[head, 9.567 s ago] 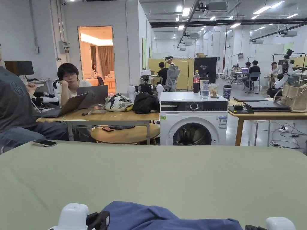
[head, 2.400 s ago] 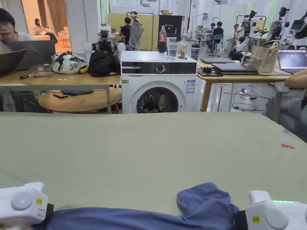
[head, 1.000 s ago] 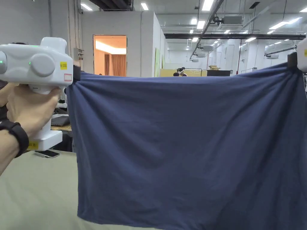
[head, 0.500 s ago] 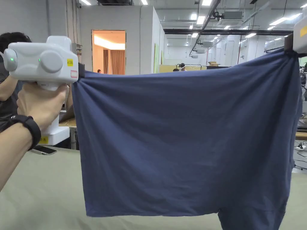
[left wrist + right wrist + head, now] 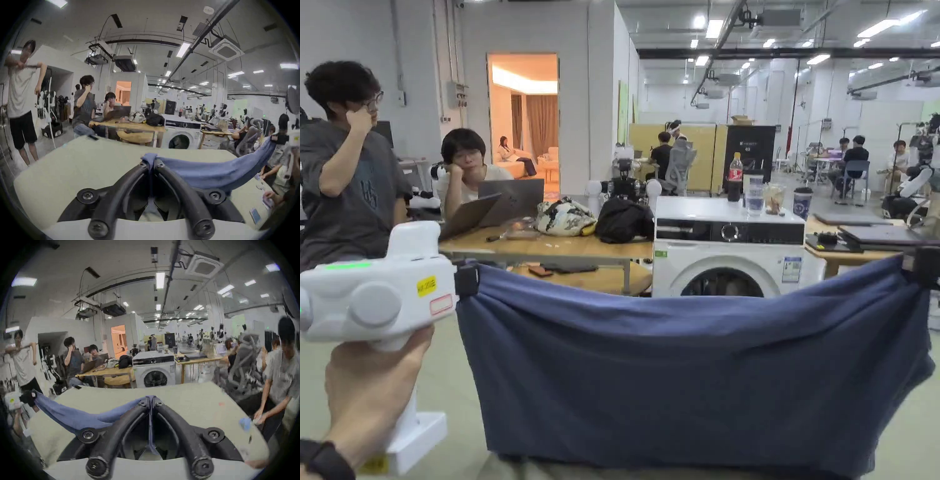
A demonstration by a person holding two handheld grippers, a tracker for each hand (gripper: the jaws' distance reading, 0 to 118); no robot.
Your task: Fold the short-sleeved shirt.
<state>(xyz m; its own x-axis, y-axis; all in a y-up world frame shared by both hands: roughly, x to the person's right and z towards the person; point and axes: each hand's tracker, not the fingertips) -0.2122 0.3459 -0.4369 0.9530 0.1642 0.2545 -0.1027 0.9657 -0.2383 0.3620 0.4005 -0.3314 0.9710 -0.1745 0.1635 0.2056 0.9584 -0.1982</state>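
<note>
Each hand-held gripper, left (image 5: 151, 164) and right (image 5: 151, 400), pinches a top corner of the shirt (image 5: 687, 375), which hangs stretched sideways between them above the table (image 5: 90, 162).

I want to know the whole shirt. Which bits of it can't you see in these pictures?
- Head view: the shirt's bottom hem is cut off by the picture edge.
- Head view: the right gripper is cropped at the edge.
- Right gripper view: motion blur smears the table's right side.

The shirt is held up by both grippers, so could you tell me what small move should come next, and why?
Probably lower both hands to lay the shirt flat on the table: left gripper and right gripper each pinch a top corner, and it hangs unfolded.
</note>
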